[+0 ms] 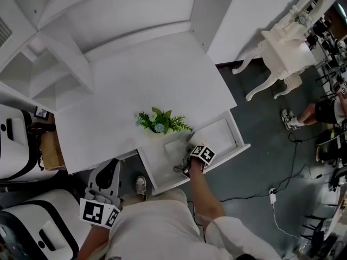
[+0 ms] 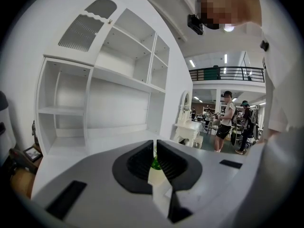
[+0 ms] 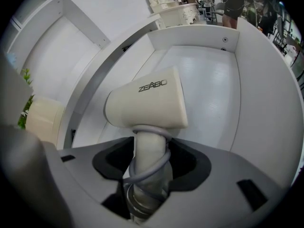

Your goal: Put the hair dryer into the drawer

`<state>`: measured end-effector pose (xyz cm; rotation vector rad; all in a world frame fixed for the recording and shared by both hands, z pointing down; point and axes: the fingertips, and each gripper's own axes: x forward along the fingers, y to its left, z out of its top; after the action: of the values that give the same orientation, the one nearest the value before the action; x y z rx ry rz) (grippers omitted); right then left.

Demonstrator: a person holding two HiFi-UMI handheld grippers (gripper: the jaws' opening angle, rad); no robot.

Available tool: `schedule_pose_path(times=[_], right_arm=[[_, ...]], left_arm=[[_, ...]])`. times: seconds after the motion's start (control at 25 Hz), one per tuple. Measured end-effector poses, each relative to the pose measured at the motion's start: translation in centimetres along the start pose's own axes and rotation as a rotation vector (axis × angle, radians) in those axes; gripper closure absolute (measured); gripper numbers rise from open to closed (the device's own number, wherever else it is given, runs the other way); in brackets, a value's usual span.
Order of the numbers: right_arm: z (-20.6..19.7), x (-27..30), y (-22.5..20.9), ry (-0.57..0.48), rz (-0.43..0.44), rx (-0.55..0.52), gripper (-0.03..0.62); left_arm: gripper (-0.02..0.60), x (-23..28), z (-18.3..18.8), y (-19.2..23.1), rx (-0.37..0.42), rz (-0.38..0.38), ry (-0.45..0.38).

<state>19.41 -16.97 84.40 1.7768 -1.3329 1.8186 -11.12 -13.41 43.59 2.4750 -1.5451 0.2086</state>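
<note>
Step in hand, as judged: setting the hair dryer (image 3: pixel 147 103) down inside the open drawer (image 3: pixel 266 103) and letting go. To do it well, the nozzle and handle should both rest on the drawer floor before the jaws part fully. The right gripper (image 3: pixel 151 152) should then back straight out along the handle. The grey cord (image 3: pixel 142 167) was looped round the handle right at the jaws, so a sideways pull could snag it and drag the dryer back out.

Right fingers (image 3: pixel 183 158): partly open, standing on either side of the dryer's handle. The pads looked just clear of it, so the hold seemed loosened rather than clamped. The nozzle pointed toward 12 o'clock, deeper into the drawer.

Left gripper (image 2: pixel 155 158): jaws closed to a thin slit with nothing between them. It was held idle at 7 o'clock in the head view, off the desk.

Farther out, a small green plant (image 1: pixel 161 122) sat on the white desk top (image 1: pixel 152 75), at 11 o'clock from the right gripper. Beyond it stood the white shelves (image 2: pixel 118 80).
</note>
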Motion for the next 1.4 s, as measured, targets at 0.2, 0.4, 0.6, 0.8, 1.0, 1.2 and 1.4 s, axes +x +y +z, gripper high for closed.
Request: schedule_pose_path(times=[0.2,0.4,0.6,0.8,1.0,1.2,1.4], right_arm=[[0.0,-0.2,0.0,0.004,0.004,-0.008,0.358],[-0.3,-0.3,0.3,0.035,0.017,0.004,0.327],[-0.4,-1.0,0.8,0.035,0.033,0.0,0.262],[-0.1,-1.9,1.3,0.009,0.056,0.007,0.238],[0.3,-3.2,1.9,-0.032,0.075,0.021,0.237],[0.4,-4.4,2.3,-0.064,0.078,0.006,0.237],[1.4,-5.6,3.3,-0.122,0.082,-0.039,0.238]], left_arm=[[0.548,-0.3,-0.3,-0.1,-0.008,-0.003,-0.001],[0.548,-0.9,-0.4,0.1,-0.016,-0.001,-0.008],[0.548,-1.2,-0.4,0.1,-0.027,-0.014,-0.018],[0.548,-1.3,-0.2,0.1,-0.034,-0.042,-0.03],[0.548,-1.5,0.0,-0.2,-0.034,-0.075,-0.047],[0.548,-2.2,0.0,-0.4,-0.03,-0.112,-0.055],[0.546,-2.7,-0.1,-0.4,-0.022,-0.146,-0.056]])
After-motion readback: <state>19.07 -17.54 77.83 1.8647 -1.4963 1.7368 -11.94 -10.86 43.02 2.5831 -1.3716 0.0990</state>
